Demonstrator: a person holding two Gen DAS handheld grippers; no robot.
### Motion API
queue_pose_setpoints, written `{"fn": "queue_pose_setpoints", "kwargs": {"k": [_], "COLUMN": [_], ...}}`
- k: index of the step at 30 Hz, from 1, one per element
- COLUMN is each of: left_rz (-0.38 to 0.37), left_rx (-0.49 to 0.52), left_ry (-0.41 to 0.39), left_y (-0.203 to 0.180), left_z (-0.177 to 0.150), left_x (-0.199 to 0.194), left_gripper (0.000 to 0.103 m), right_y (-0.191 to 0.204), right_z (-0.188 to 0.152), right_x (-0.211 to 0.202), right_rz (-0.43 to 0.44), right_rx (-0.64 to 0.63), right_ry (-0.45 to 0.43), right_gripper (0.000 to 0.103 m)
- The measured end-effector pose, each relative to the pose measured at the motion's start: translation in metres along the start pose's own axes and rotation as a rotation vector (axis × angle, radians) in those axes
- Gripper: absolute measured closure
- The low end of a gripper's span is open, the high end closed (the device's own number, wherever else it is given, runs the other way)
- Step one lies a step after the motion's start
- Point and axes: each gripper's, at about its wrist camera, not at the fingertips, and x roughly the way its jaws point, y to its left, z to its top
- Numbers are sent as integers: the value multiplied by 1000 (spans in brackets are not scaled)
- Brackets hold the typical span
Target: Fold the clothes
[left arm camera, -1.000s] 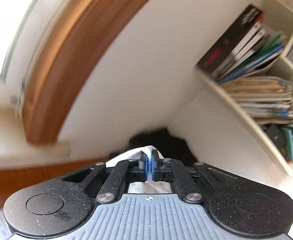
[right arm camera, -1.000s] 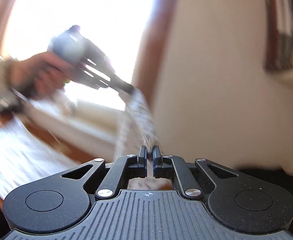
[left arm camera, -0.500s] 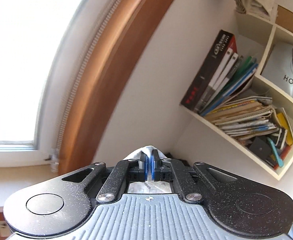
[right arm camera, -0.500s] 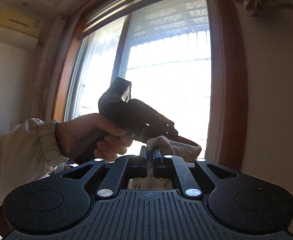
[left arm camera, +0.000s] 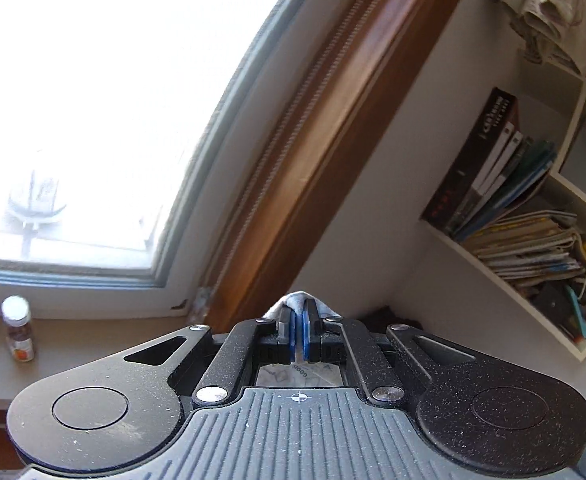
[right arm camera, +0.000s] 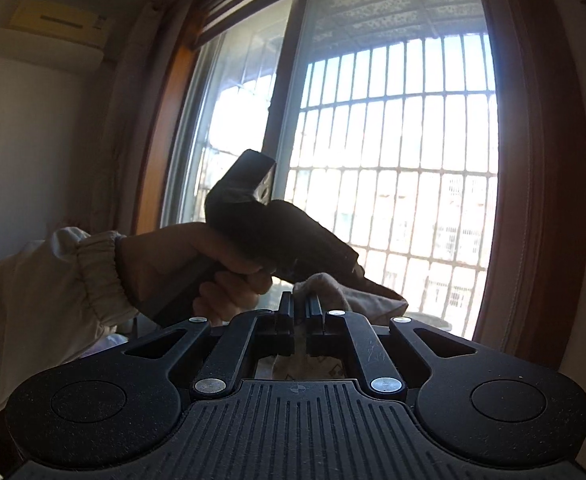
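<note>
while both claws clamp pale cloth [left arm camera: 299, 300], left claw [left arm camera: 299, 334], right claw [right arm camera: 301, 320], barred window [right arm camera: 393, 180], bookshelf [left arm camera: 533, 216]

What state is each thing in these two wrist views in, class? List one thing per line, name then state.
left gripper: shut on the garment.
right gripper: shut on the garment.
garment: pale cloth, pinched by both grippers, held up in the air.
bottle: upright on the sill, cap on.
books: leaning on the shelf.
</note>
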Motion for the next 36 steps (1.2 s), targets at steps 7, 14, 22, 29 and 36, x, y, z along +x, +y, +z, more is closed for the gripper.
{"fn": "queue_pose_setpoints", "kwargs": {"k": [7, 14, 22, 29, 36], "left_rz": [37, 79, 171, 244, 376], "left_rx": [-38, -72, -150, -215, -219], "left_ry": [-7, -52, 22, 167, 260], "left_y": [61, 103, 194, 283, 341], "left_z": [-4, -5, -57, -122, -161], "left_x": [-47, -105, -117, -99, -116], "left_gripper": [100, 100, 99, 99, 92], "right_y": [41, 86, 117, 155, 193], "right_z": [2, 14, -36, -117, -176], "right_x": [64, 123, 192, 265, 319], "right_rz": [106, 218, 312, 394, 480], "right_rx": [-9, -18, 3, 50, 148], "right_ry": [44, 49, 180, 338, 411], "right_gripper": [97, 97, 97, 97, 91]}}
